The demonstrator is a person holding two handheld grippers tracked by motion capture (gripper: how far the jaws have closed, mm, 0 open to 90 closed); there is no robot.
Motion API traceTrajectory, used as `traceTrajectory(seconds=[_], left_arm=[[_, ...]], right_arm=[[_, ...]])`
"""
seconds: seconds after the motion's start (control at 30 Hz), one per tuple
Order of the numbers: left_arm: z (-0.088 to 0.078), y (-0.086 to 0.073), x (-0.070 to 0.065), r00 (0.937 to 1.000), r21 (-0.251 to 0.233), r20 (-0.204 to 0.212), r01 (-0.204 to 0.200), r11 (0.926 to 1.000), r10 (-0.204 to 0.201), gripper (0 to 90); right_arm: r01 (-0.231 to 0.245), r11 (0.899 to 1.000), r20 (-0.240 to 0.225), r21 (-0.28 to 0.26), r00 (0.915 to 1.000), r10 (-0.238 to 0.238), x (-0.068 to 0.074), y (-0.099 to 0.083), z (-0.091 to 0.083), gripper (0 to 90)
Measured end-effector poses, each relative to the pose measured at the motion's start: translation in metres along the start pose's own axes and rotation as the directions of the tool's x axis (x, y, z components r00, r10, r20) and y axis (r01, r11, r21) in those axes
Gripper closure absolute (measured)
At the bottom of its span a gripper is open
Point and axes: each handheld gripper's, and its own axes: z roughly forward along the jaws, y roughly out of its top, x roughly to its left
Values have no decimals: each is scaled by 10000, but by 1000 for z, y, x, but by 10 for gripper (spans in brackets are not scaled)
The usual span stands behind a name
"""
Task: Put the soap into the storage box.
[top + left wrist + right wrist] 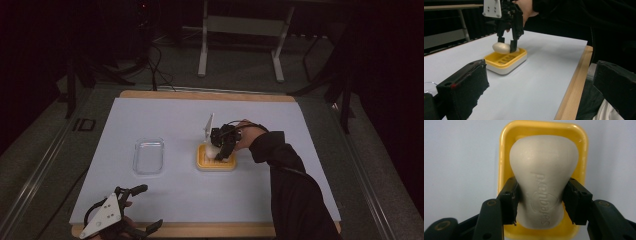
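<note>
Left gripper (142, 207) gaping empty at near edge, right gripper (540, 202) clamping soap bar (543, 180) over yellow dish (504, 150)

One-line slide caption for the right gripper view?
Right gripper jaws clamp a white oval soap bar over a yellow rectangular plastic soap dish.

White soap bar (543, 183) — embossed, lettering apparently "Safeguard" — pinched in my right gripper (541, 200) over the yellow soap dish (502, 157), mid-table.

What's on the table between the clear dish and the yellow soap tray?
Nothing: between the clear dish and the yellow tray, the high view shows just bare white table.
</note>
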Motion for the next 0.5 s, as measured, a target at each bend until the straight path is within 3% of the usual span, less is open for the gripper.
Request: traceTrajectory(seconds=[0.17,0.3,0.5], left_arm=[[0,0,0,10000,38,18,-17,10000,17,1],[0,0,0,10000,48,22,-19,10000,19,1],[0,0,0,10000,36,17,-17,10000,17,1]], right_arm=[[-76,9997,-184,-227,9998,72,0,-4,11,495],[-424,9981,-209,-442,9989,415,0,-5,14,494],[-369,9982,-252,-476,9990,357,-1,-6,23,493]])
